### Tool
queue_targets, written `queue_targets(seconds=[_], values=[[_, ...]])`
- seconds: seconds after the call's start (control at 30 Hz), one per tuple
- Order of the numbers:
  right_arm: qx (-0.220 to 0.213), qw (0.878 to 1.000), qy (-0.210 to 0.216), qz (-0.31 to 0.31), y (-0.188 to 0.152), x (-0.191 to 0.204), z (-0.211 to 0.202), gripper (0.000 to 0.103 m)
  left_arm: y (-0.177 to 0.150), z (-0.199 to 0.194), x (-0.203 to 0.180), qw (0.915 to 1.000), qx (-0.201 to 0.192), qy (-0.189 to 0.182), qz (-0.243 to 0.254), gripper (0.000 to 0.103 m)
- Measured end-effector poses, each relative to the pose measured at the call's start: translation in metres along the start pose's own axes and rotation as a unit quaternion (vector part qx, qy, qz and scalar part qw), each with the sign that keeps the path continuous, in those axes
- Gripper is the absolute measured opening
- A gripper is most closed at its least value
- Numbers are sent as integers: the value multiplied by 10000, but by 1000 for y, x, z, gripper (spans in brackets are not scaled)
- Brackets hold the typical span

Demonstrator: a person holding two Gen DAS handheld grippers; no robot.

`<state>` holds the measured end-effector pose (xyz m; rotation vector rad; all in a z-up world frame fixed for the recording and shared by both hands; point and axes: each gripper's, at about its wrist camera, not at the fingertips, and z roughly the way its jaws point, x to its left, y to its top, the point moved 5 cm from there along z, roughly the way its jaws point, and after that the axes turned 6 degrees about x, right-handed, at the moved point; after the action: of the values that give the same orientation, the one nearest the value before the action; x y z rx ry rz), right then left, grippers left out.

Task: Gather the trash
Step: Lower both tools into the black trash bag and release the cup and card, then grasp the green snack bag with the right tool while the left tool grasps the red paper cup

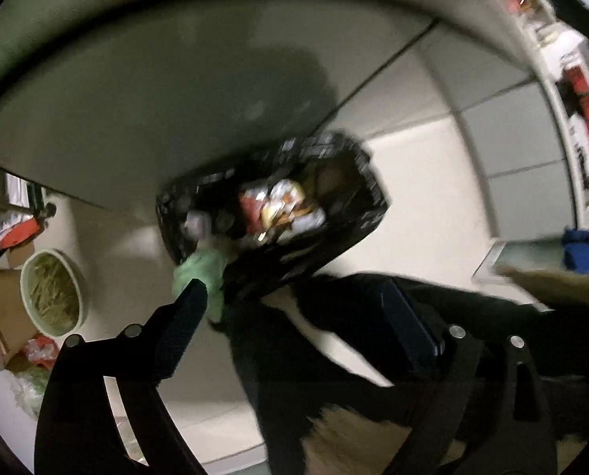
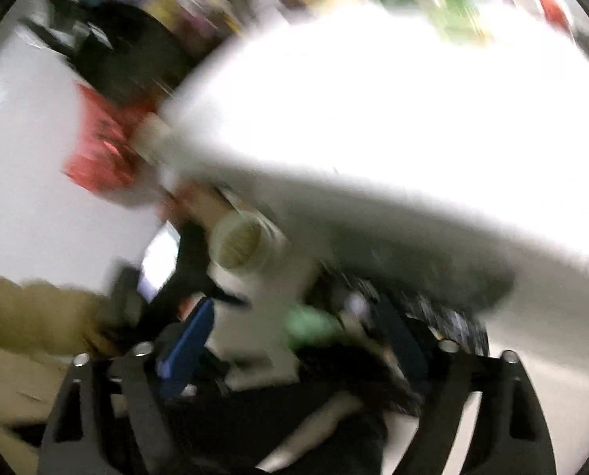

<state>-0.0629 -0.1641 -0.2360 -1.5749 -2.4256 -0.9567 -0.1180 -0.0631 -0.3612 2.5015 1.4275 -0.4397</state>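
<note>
Seen from above in the left wrist view, a black-lined trash bin stands on the pale floor with crumpled wrappers inside. A green crumpled piece lies at the bin's near rim, right beside the left fingertip. My left gripper is open wide, with black bag material and floor showing between its blue pads. The right wrist view is heavily blurred. There my right gripper is also open wide, and the green piece and the bin show beyond its fingers. A tan sleeve reaches in from the left.
A pale bowl of straw-like stuff sits on the floor to the left beside a cardboard box. A white table top hangs over the bin. Shelves with red packs line the right side, and a red packet lies on the floor.
</note>
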Motion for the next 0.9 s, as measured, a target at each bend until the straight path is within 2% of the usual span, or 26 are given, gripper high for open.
queue_targets(seconds=[0.03, 0.13, 0.27, 0.37, 0.5, 0.57, 0.73, 0.9], values=[[-349, 9993, -61, -128, 22, 4, -16, 98, 2, -13, -2, 9999, -155, -41, -48, 88], [-924, 9942, -508, -187, 79, -8, -37, 98, 7, -46, 1, 9980, -605, -8, -174, 88], [-1161, 9843, -1309, -239, 149, -42, -29, 98, 7, -71, 6, 9936, -1070, 58, -358, 88], [-942, 9809, -1692, -188, 200, -76, -3, 98, 1, -78, 11, 9908, -1246, 125, -510, 88], [-479, 9790, -1967, -228, 243, -106, 31, 98, -14, -83, 22, 9874, -1343, 123, -831, 88], [-169, 9795, -1998, -183, 255, -122, 48, 98, -22, -86, 28, 9856, -1352, 167, -1001, 88], [185, 9765, -2146, 11, 269, -154, 71, 98, -35, -94, 42, 9791, -1460, 119, -1412, 88], [483, 9765, -2099, 91, 271, -169, 89, 98, -28, -110, 40, 9761, -1627, 66, -1442, 88]])
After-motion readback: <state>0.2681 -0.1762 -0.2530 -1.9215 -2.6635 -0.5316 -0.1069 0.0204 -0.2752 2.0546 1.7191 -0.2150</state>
